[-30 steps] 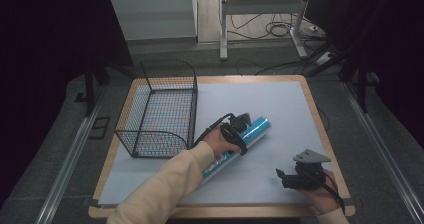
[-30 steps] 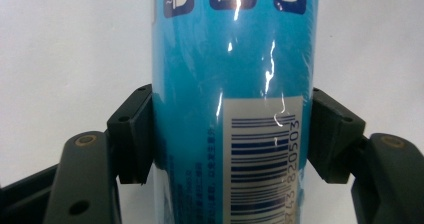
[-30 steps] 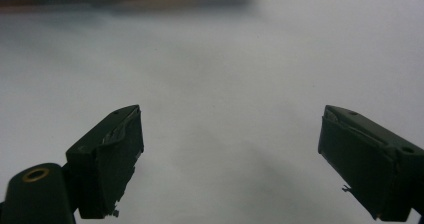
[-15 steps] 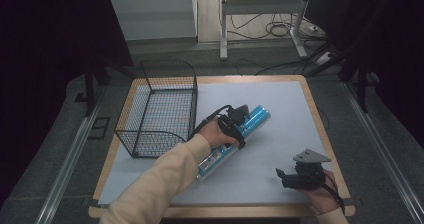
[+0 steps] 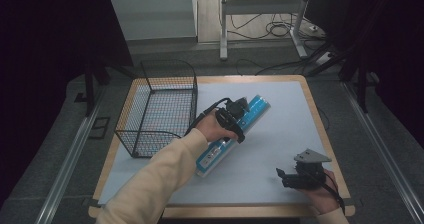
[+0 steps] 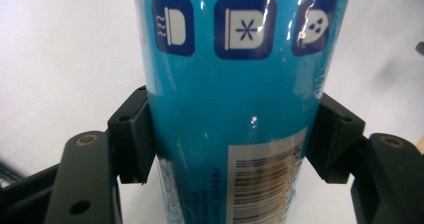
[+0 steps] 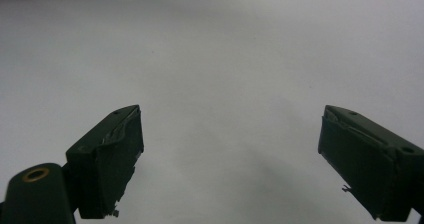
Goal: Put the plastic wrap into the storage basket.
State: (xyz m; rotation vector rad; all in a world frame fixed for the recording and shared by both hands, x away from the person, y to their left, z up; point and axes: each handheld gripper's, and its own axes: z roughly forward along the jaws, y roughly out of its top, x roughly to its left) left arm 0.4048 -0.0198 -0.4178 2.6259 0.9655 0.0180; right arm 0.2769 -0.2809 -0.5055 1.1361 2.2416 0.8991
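while left gripper (image 6: 234, 139) jaws pinch one blue box (image 5: 252, 112), one wire basket (image 5: 160, 111), right gripper (image 7: 230, 159) jaws spread

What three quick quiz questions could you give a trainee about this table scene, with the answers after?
1. True or false: the left gripper is shut on the blue tube.
2. Which describes the right gripper? A: jaws apart with nothing between them, B: shut on the tube, C: inside the basket.
3. On which side of the tube, in the high view, does the wire basket stand?

Key:
1. True; in the left gripper view both pads press on the tube's sides.
2. A; in the right gripper view its jaws stand wide over the white table cover.
3. To the left, on the table and apart from the tube.
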